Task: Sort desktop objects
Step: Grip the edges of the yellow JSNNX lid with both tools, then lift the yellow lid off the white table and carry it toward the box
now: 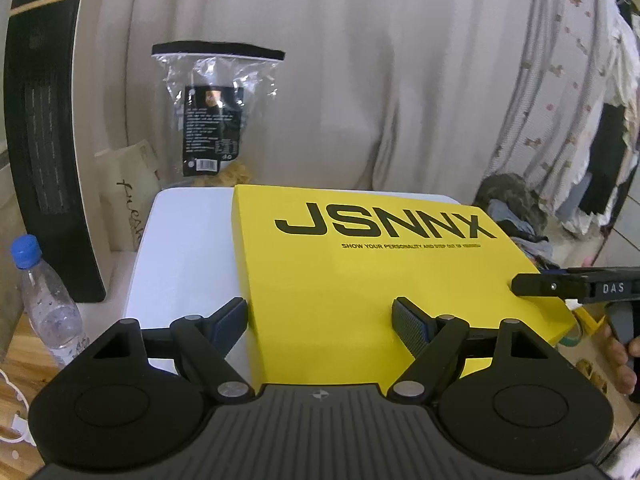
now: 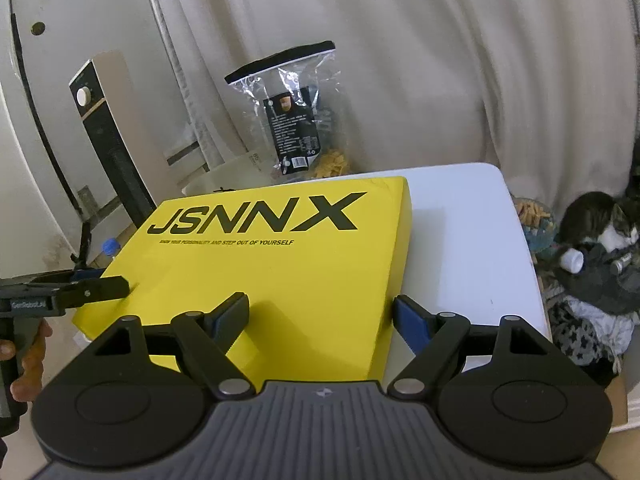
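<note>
yellow box (image 1: 384, 280) marked jsnnx lies flat on a white table (image 1: 184, 256), its near end jutting past the table's edge. left gripper (image 1: 320, 320) gapes wide over the box's left edge, holding nothing. right gripper (image 2: 320, 318) gapes wide over its right edge, also bare. clear snack bag (image 1: 216, 116) stands behind, water bottle (image 1: 44, 300) at left.

The left gripper (image 1: 320, 322) is level with its jaws spread wide and nothing between the pads; the right gripper (image 2: 322, 320) is likewise level and spread wide, gripping nothing; each reaches in from the other's side, and a bare hand (image 2: 24, 356) grips the left handle.
</note>
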`<state>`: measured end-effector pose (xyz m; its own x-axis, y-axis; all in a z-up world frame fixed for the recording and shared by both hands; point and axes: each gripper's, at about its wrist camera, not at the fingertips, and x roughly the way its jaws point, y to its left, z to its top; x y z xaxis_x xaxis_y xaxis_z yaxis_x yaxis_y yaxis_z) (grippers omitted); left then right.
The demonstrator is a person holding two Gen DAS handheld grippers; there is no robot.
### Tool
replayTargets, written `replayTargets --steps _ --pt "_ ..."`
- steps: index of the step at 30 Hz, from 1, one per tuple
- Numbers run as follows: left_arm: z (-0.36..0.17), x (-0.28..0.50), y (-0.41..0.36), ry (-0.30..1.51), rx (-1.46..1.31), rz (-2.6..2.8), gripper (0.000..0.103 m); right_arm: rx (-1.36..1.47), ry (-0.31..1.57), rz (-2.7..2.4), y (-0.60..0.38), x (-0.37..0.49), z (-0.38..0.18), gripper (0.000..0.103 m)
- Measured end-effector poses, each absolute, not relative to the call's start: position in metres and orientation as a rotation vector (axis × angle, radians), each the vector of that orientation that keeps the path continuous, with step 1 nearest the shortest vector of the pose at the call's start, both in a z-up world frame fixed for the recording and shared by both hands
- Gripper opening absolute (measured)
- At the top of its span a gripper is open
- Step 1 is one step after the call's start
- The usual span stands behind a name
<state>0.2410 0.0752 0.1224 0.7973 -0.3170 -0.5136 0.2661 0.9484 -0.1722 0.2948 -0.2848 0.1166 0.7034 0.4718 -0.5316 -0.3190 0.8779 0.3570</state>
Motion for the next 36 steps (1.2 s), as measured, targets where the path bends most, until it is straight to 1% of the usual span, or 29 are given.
replayTargets --steps 10,15,19,25,32,36 --pt "0.130 0.167 0.073 0.514 -0.098 -0.377 0.080 0.292 0.656 0.447 -0.297 0.216 0.115 0.081" --pt "0.115 0.122 0.069 0.542 -0.073 -0.402 0.080 0.288 0.650 0.465 -0.303 0.170 0.119 0.081" --pt "0.099 0.097 0.066 0.574 -0.054 -0.415 0.080 0.291 0.695 0.468 -0.305 0.141 0.107 0.081" --pt "0.076 0.101 0.068 0.638 -0.071 -0.399 0.080 0.273 0.743 0.476 -0.302 0.123 0.090 0.081" --pt "0.058 0.124 0.064 0.672 -0.034 -0.365 0.080 0.251 0.807 0.460 -0.290 0.148 0.070 0.081" --pt "0.048 0.142 0.068 0.723 -0.071 -0.358 0.080 0.233 0.831 0.458 -0.284 0.164 0.064 0.081"
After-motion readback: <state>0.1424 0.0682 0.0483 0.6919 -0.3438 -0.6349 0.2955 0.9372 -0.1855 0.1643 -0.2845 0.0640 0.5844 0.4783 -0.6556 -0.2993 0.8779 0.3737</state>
